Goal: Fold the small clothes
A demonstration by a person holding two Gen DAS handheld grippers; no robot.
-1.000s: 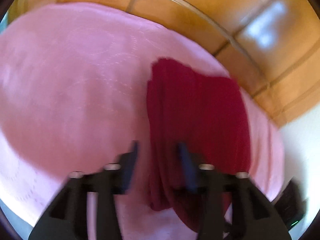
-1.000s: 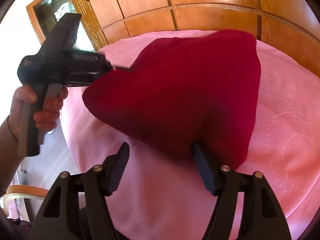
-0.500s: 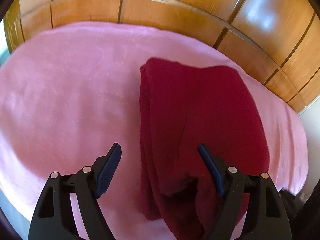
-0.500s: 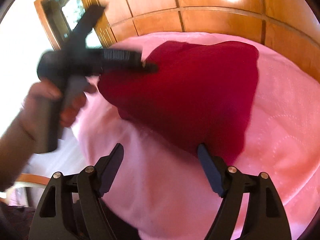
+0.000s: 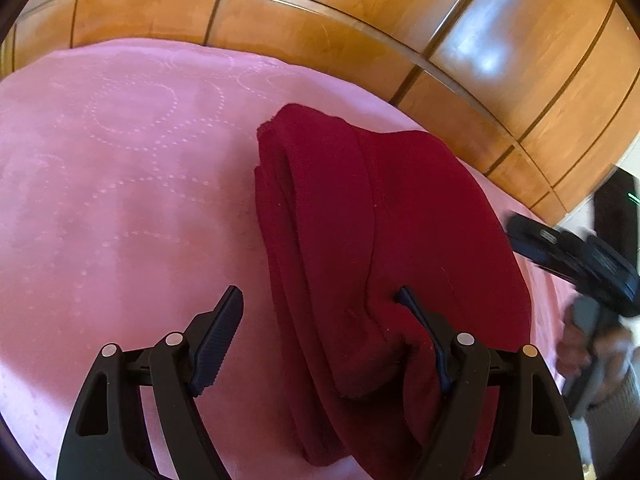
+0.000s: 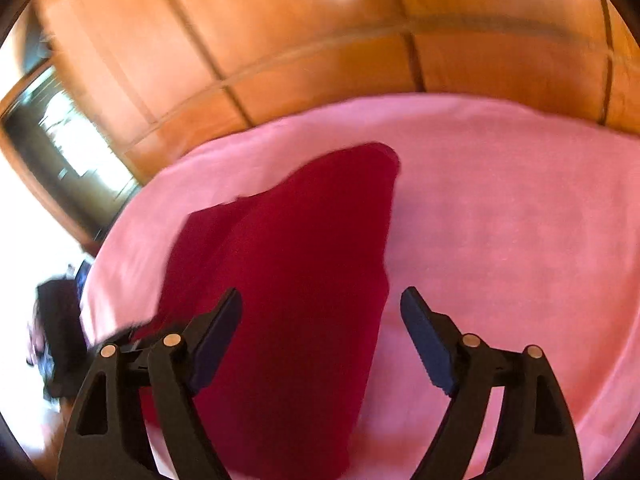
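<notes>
A dark red garment lies folded lengthwise on the pink bedspread. My left gripper stands open over its near end. The left finger is over bare bedspread, and the right finger pokes into a fold of the cloth. In the right wrist view the garment lies under my right gripper, whose jaws are opening with cloth below them and nothing pressed. The right gripper also shows blurred at the left wrist view's right edge, held in a hand.
Glossy wooden panels rise behind the bed. A dark device with a green light stands at the far right. A framed mirror or window is on the left, with a blurred dark shape below it. Bare bedspread lies right of the garment.
The left gripper opened and let the red cloth drop flat. The right gripper opened wider and swung sideways, so the garment now sits under its left finger.
</notes>
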